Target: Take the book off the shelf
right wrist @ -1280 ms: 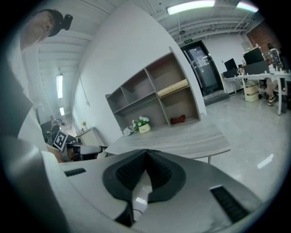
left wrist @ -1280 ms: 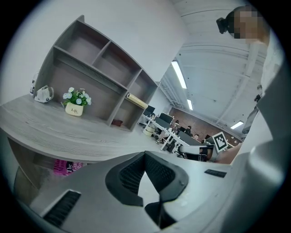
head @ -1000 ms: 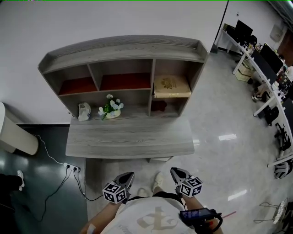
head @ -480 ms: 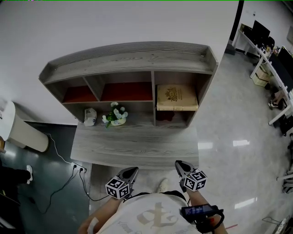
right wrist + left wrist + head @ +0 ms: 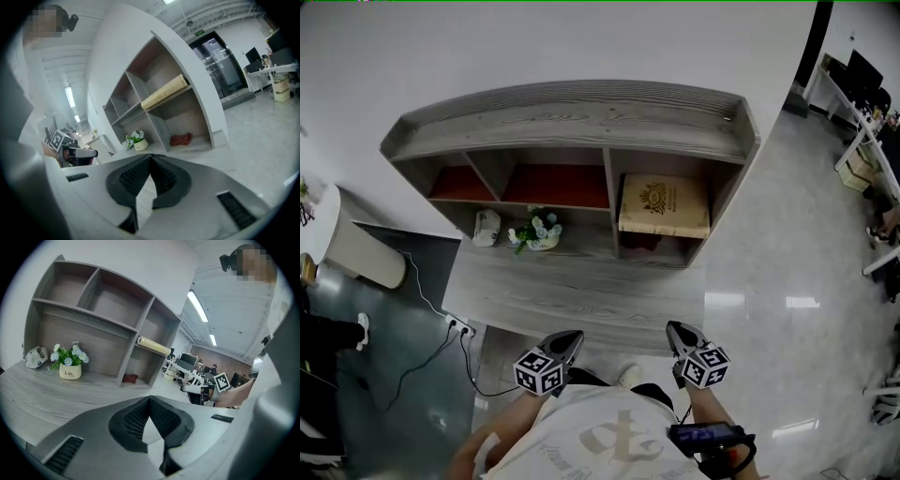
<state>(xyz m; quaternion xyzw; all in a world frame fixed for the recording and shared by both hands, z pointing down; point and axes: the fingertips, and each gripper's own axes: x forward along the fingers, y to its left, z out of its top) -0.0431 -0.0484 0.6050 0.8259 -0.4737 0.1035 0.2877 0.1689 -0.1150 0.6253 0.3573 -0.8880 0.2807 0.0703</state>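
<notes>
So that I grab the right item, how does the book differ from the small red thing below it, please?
The book is tan with an emblem on its cover; the red thing is dark red. The book lies flat and spans its board; the red thing is small and lumpy. Both sit in the right-hand column of the shelf, the book above.

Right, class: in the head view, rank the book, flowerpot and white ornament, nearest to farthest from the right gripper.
1. Book, right compartment, ahead of the right gripper.
2. Flowerpot, middle, further left.
3. White ornament, far left.
</notes>
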